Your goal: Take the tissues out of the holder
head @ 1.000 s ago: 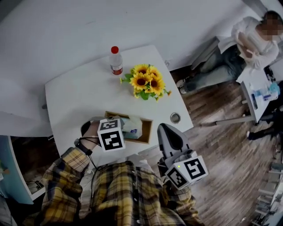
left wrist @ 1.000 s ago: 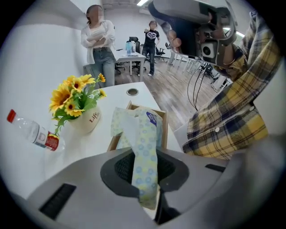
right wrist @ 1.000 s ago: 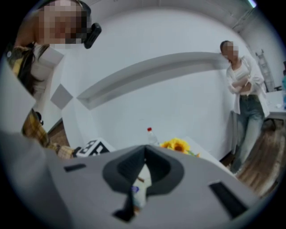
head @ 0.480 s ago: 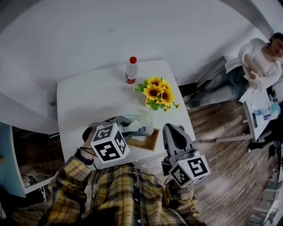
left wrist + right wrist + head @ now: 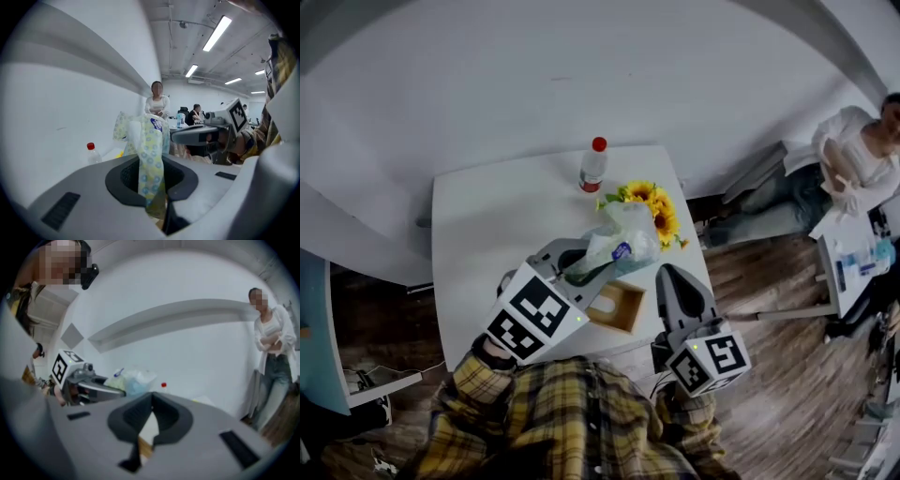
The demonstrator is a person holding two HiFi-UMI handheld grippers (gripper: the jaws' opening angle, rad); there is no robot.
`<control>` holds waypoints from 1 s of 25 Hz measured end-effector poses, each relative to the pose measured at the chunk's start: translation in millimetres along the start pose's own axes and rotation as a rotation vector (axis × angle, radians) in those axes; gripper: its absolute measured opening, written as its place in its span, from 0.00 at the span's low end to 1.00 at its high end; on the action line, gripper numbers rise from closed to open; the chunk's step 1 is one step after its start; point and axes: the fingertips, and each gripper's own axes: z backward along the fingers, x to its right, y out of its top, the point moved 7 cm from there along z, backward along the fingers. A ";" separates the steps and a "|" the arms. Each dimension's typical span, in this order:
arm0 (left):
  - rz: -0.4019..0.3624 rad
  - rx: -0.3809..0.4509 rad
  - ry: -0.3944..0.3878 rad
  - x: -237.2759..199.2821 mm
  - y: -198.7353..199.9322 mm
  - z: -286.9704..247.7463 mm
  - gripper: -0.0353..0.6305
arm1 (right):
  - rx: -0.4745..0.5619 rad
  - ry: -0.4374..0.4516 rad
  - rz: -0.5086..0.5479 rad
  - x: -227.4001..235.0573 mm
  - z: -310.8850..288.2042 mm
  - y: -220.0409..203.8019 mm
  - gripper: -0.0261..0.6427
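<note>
On the far side of the wooden floor stands a big white worktop (image 5: 497, 225) with a pale wall behind it. At the near edge of the worktop is the person who holds the two grippers, in a yellow checked shirt (image 5: 572, 422). Another person (image 5: 848, 155) in a white top is off to the right, away from the worktop.

The left gripper (image 5: 577, 270) is up over the worktop and points toward the flowers. Its jaws are nearly together and they pinch the pack of tissues (image 5: 621, 246) by its lower end. In the left gripper view the soft pack (image 5: 151, 154) stands up out of the jaws, yellow with little blue rings and a dark blue label near the top. The pack hangs in the air, out of the holder and above it. It touches nothing but the jaws.

The right gripper (image 5: 676, 275) is just to the right of the holder, at the near right part of the worktop. Its jaws are closed, with the tips meeting, and nothing is between them. Its own view looks across at the left gripper and the pack.

The holder (image 5: 617, 307) is a small open wooden box. It sits flat on the worktop near the front edge, between the two grippers.

Behind the pack is a bunch of sunflowers (image 5: 662, 214) with green leaves. Farther back, near the far edge, a small clear bottle (image 5: 593, 167) with a red cap stands upright.
</note>
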 end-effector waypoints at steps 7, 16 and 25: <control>0.040 0.173 0.071 0.8 26.2 20.9 0.15 | 0.009 0.000 0.008 0.5 -1.6 4.7 0.06; 0.128 0.322 0.131 10.9 42.0 37.0 0.15 | 0.034 0.015 0.034 1.5 -1.6 14.3 0.06; 0.124 0.321 0.129 13.2 44.5 41.4 0.15 | 0.041 0.026 0.053 -2.7 -2.6 18.9 0.06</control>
